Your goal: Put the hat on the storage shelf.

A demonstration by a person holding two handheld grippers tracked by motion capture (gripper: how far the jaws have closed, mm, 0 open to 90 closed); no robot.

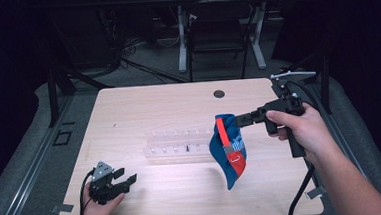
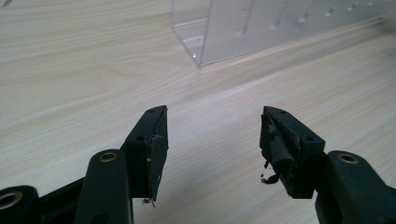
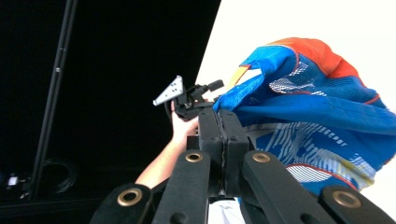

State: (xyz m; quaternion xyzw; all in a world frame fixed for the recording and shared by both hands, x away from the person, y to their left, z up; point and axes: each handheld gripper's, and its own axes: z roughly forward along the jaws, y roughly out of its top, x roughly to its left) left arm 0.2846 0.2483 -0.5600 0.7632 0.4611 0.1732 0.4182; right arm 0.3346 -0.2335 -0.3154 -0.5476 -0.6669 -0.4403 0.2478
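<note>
The surface (image 1: 178,103) is a light wood-grain top with a round dark grommet (image 1: 219,93) near its far edge. A clear plastic rack (image 1: 178,146) lies at mid-surface; in the left gripper view its transparent corner (image 2: 205,32) stands beyond the jaws. The blue and orange cloth bag (image 1: 228,150) hangs in the air above the surface, just beside the right end of the rack, its lower tip clear of the wood; whether it brushes the rack cannot be judged from the high view. The right gripper (image 1: 238,119) is held level, pointing toward the left of the high view, with its jaws pressed fully together on the upper edge of the bag; in the right gripper view (image 3: 223,140) the two black jaws meet with fabric (image 3: 317,116) bunched past them. The left gripper (image 1: 123,184) rests low at the near left corner of the surface, well apart from the bag, jaws spread wide with nothing between them (image 2: 214,149); worn padding (image 2: 279,149) shows on one jaw face.
</note>
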